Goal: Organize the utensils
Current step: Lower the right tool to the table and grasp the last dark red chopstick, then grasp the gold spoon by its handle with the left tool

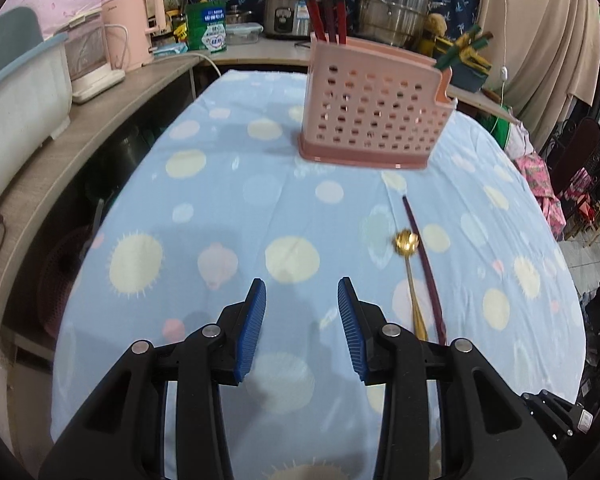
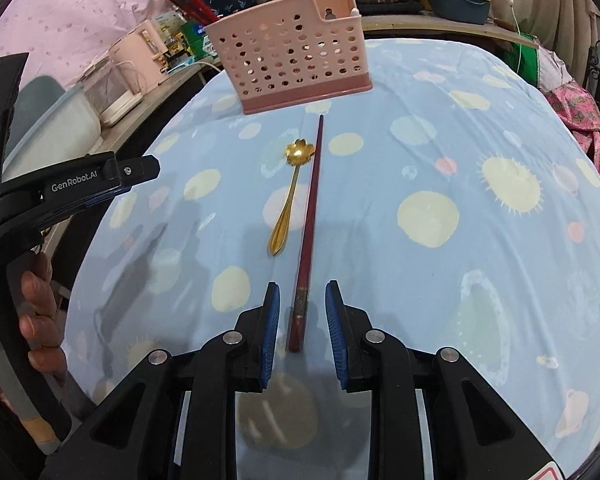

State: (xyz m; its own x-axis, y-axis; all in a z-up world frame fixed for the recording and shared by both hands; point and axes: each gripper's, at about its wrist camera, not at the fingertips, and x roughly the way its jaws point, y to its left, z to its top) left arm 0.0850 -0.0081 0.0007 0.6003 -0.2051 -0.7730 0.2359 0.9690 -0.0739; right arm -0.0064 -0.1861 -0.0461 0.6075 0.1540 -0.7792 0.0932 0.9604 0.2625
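My right gripper (image 2: 301,308) has its fingers wide around the near end of the chopstick (image 2: 310,216), which lies beside the gold spoon (image 2: 290,196) near the pink basket (image 2: 292,60), while my left gripper (image 1: 302,304) hangs wide open.

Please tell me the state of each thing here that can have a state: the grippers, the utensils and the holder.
Left gripper: jaws open, empty, above the cloth.
Right gripper: jaws open, either side of the chopstick's thick end, not closed on it.
Chopstick: lying flat on the cloth.
Spoon: lying flat, beside the chopstick.
Holder: upright, with red chopsticks standing in it.
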